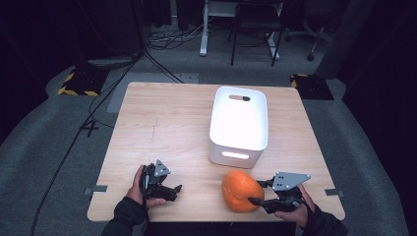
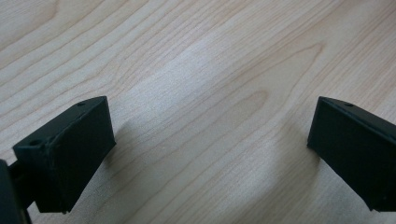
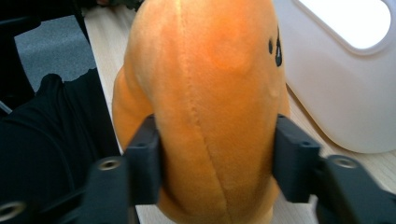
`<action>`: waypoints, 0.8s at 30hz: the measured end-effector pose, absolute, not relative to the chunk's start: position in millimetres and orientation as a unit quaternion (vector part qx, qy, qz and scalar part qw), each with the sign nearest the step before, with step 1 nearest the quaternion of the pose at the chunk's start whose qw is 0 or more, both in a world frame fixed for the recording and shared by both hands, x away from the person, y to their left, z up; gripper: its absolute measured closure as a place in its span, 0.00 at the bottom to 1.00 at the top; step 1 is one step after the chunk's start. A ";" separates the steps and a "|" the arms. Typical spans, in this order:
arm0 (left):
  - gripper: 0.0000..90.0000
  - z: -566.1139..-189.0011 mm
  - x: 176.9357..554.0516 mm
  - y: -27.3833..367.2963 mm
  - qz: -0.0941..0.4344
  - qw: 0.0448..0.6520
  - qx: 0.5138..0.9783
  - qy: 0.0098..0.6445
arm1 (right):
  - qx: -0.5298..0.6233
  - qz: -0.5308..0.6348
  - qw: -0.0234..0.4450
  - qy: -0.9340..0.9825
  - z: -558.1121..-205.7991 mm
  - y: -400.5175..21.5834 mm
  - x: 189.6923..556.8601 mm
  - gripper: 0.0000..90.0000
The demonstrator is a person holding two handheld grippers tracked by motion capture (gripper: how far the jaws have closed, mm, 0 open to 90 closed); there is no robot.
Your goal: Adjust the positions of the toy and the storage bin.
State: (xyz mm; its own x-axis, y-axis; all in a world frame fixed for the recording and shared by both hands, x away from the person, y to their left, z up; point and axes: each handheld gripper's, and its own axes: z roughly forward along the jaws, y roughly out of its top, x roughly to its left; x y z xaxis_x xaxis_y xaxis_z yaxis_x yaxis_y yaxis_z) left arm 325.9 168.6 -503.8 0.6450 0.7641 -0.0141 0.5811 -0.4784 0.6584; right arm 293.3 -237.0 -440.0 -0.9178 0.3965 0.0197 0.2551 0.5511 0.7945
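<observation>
An orange plush pumpkin (image 1: 241, 190) lies on the wooden table (image 1: 162, 123) near its front edge, just in front of a white bin (image 1: 239, 124). My right gripper (image 1: 259, 192) reaches in from the right, and its two black pads press into the plush's sides (image 3: 215, 116), denting the fabric. My left gripper (image 1: 174, 191) rests low at the front left of the table. In the left gripper view its jaws stand wide apart (image 2: 210, 154) over bare wood, with nothing between them.
The white bin (image 3: 345, 84) stands close behind the plush, with handle slots in its near and far walls. Beyond the table lie grey floor, cables, chair legs and yellow-black marked blocks. A dark sleeve (image 3: 42, 140) shows left of the plush in the right gripper view.
</observation>
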 end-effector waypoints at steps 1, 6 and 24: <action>0.01 -503.9 325.9 168.3 0.139 0.321 0.847 0.399 | 0.179 0.430 0.088 0.881 -439.2 -239.9 292.7 0.56; 0.01 -503.6 326.4 167.3 0.134 0.320 0.849 0.399 | 0.168 0.437 0.091 0.879 -437.8 -248.7 287.1 0.62; 0.01 -502.7 354.2 137.3 0.121 0.322 0.867 0.360 | 0.273 0.442 0.144 0.842 -437.2 -321.9 297.1 0.62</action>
State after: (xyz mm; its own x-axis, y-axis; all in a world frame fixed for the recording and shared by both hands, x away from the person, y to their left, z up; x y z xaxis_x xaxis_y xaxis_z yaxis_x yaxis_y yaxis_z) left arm 354.2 137.3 -502.7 0.7115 0.7023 -0.0229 0.5467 -0.5328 0.6459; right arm 297.1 -321.9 -437.2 -0.8092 0.5875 -0.0016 0.3329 0.4607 0.8227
